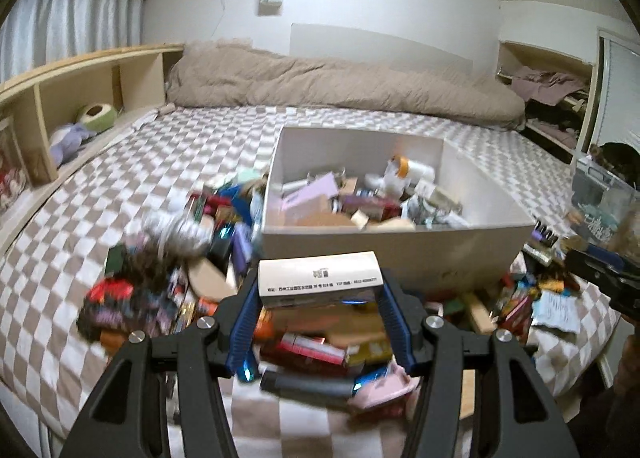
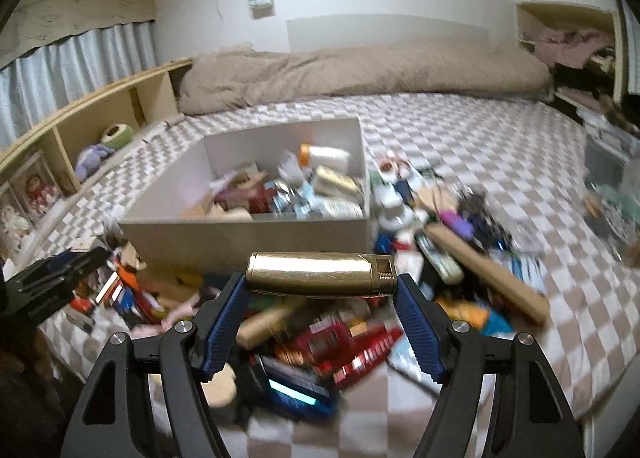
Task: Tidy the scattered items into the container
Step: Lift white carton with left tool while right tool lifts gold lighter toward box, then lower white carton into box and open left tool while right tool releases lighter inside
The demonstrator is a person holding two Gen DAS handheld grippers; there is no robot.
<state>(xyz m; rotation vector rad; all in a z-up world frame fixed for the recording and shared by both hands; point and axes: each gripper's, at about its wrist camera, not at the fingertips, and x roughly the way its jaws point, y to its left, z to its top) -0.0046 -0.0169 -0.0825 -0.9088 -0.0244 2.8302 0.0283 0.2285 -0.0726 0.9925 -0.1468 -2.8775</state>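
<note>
My left gripper (image 1: 320, 290) is shut on a small white carton (image 1: 318, 278) with printed text, held above the clutter just in front of the white box (image 1: 400, 246). My right gripper (image 2: 320, 282) is shut on a gold metal case (image 2: 320, 272), held crosswise in front of the same white box (image 2: 248, 238). The box is partly filled with bottles, cartons and packets. Scattered items (image 1: 160, 258) lie on the checkered bed around the box, and they also show in the right wrist view (image 2: 340, 342).
A rolled beige duvet (image 1: 340, 85) lies along the far side of the bed. A wooden shelf (image 1: 80, 97) with soft toys runs along the left. A clear plastic bin (image 1: 604, 193) stands at the right. A long tan box (image 2: 480, 270) lies among items on the right.
</note>
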